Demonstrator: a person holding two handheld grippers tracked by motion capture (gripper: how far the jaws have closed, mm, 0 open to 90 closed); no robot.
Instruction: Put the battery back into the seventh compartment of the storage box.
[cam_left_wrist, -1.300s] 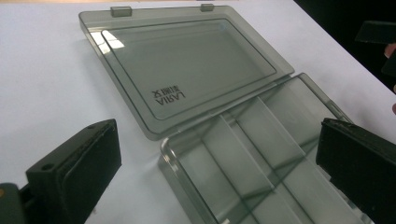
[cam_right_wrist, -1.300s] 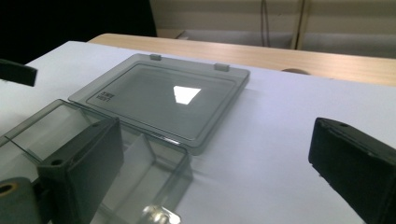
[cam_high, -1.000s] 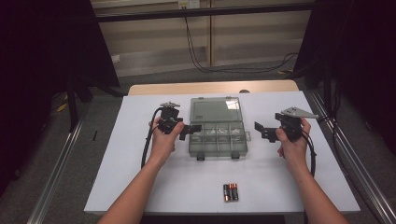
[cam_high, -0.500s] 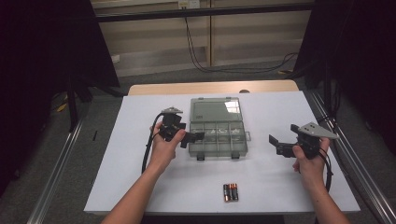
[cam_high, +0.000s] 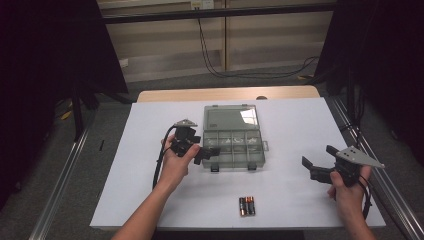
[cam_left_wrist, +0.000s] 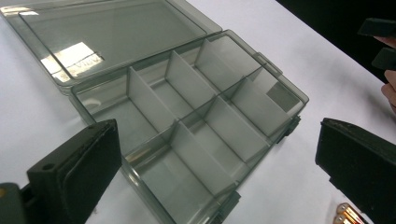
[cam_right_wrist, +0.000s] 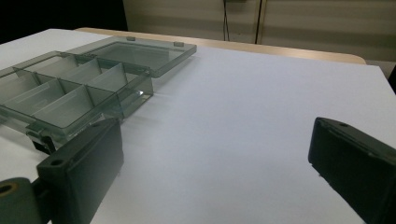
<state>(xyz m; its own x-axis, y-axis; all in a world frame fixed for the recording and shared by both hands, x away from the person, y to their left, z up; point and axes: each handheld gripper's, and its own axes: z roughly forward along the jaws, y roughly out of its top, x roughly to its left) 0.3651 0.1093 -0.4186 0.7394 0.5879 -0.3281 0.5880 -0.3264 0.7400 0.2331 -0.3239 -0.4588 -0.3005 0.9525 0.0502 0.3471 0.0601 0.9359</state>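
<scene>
A clear grey compartment box (cam_high: 233, 142) lies open at the table's middle, its lid (cam_high: 230, 118) folded flat behind it. Its divided compartments (cam_left_wrist: 196, 126) look empty. My left gripper (cam_high: 207, 153) is open at the box's front left corner, its jaws spread over the near compartments. My right gripper (cam_high: 316, 169) is open near the table's right front edge, well apart from the box (cam_right_wrist: 70, 100), with nothing between its jaws. Several batteries (cam_high: 246, 205) lie side by side near the front edge, and their tips (cam_left_wrist: 348, 214) show in the left gripper view.
A white sheet (cam_high: 300, 125) covers the table, with a wooden strip (cam_high: 225, 93) at the back. Metal rails (cam_high: 380, 165) run along both sides. Cables (cam_high: 220, 55) hang behind the table.
My right gripper has moved away from the box, down and right toward the table's front right edge. My left gripper has shifted slightly lower at the box's left front corner.
</scene>
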